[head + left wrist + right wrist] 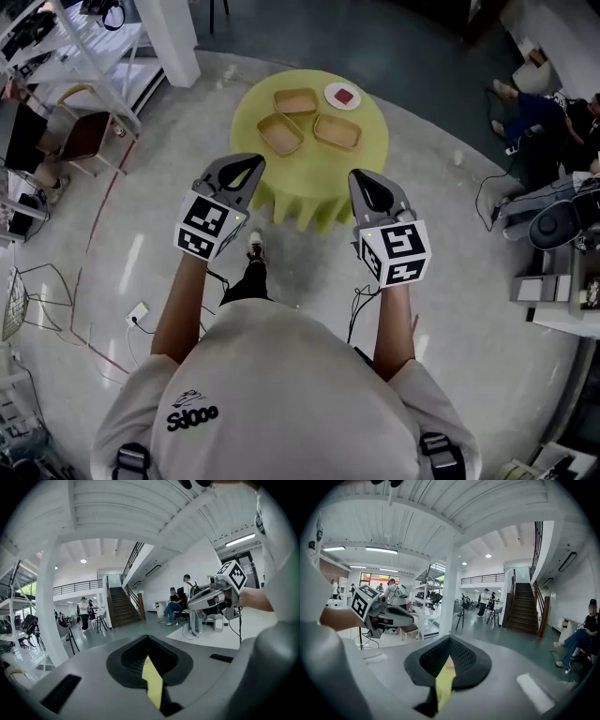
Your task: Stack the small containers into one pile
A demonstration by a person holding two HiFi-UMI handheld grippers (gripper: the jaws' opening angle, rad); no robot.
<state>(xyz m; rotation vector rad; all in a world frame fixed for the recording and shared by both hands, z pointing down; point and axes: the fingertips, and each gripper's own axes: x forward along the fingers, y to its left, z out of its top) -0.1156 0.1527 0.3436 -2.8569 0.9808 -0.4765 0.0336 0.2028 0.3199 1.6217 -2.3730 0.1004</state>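
Observation:
Three shallow tan containers sit apart on a round yellow table (309, 183): one at the back (296, 100), one front left (279, 133), one front right (337, 131). I hold both grippers side by side in the air, short of the table's near edge. The left gripper (253, 161) is shut and holds nothing; the right gripper (361, 176) is likewise shut and empty. In the left gripper view the black pads (126, 660) meet at the tip, with a sliver of yellow table between them. The right gripper view shows its pads (461, 660) the same way.
A white plate (342, 96) with something red lies at the table's back right. A chair (86, 134) and white shelving (66, 47) stand left, a white column (173, 37) behind. Seated people (539, 117), equipment and floor cables (487, 197) are on the right.

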